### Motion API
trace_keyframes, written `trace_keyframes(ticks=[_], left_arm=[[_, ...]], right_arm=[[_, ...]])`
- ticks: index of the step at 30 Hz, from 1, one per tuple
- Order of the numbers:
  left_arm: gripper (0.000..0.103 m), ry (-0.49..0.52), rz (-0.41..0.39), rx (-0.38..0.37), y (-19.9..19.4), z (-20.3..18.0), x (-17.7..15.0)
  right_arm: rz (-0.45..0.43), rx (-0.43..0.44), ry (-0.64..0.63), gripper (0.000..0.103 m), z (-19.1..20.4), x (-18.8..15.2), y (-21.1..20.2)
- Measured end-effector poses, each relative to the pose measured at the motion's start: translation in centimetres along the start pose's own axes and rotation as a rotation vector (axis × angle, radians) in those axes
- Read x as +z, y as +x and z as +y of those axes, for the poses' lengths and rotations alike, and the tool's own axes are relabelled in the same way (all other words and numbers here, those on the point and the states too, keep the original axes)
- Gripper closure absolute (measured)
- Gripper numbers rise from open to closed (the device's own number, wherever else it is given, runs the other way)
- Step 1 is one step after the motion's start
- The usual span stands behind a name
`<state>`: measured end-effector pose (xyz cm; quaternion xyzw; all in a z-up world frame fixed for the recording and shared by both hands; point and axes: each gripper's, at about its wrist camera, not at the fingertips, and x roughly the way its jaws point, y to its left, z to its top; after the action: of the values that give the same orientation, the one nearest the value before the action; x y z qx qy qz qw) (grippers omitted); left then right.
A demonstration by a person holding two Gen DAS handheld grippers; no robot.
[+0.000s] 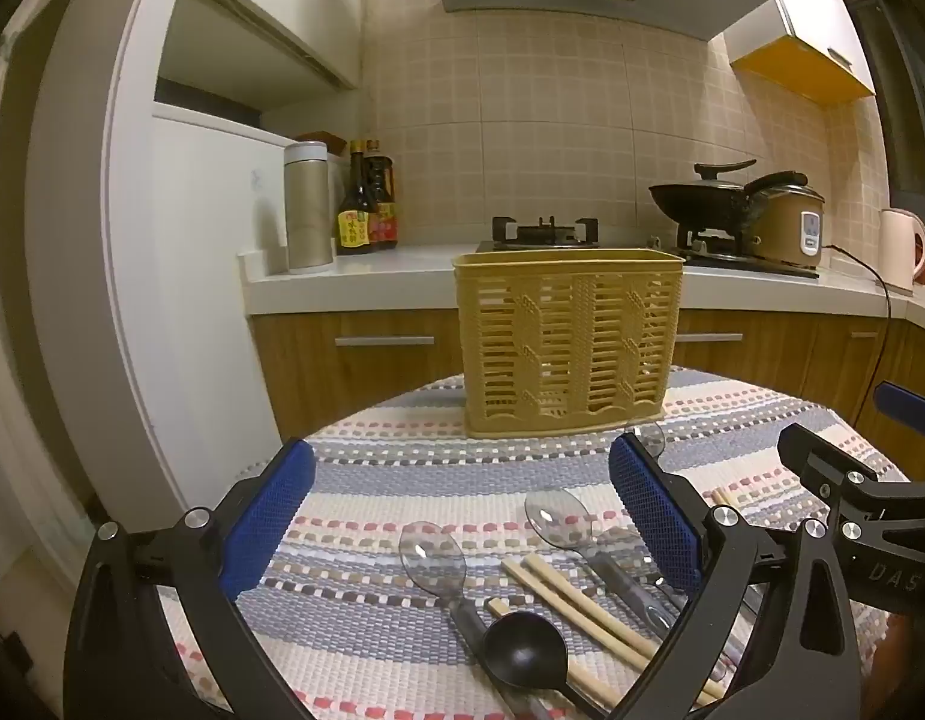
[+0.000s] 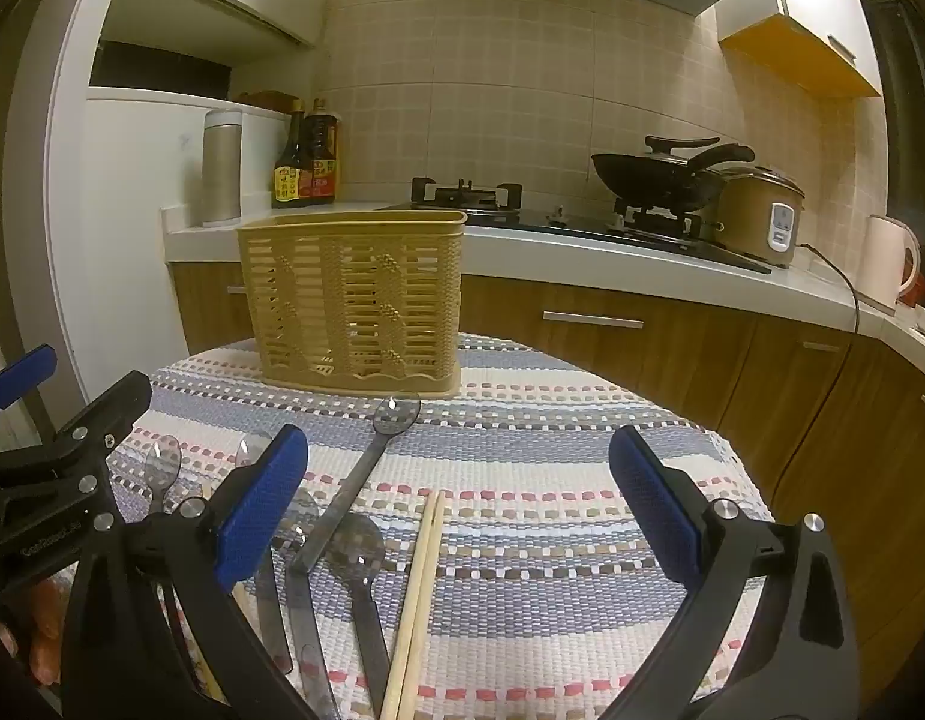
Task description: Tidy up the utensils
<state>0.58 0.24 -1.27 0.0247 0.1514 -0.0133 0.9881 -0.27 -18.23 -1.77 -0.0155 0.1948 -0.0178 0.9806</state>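
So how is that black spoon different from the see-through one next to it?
The black spoon is opaque with a deep, round bowl; the clear spoon is transparent with a longer, oval bowl. The black spoon's bowl lies over the clear spoon's handle, and over a chopstick too. Both lie loose on the striped cloth, bowls up, between the open left tongs.
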Motion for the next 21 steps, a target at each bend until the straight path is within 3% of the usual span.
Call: trace_keyframes(ticks=[21], left_arm=[[0.007,-0.003,0.004,-0.003,0.01,-0.05,-0.21]], right_arm=[[0.009,0.005,-0.005,0.007,0.03,0.07,0.22]])
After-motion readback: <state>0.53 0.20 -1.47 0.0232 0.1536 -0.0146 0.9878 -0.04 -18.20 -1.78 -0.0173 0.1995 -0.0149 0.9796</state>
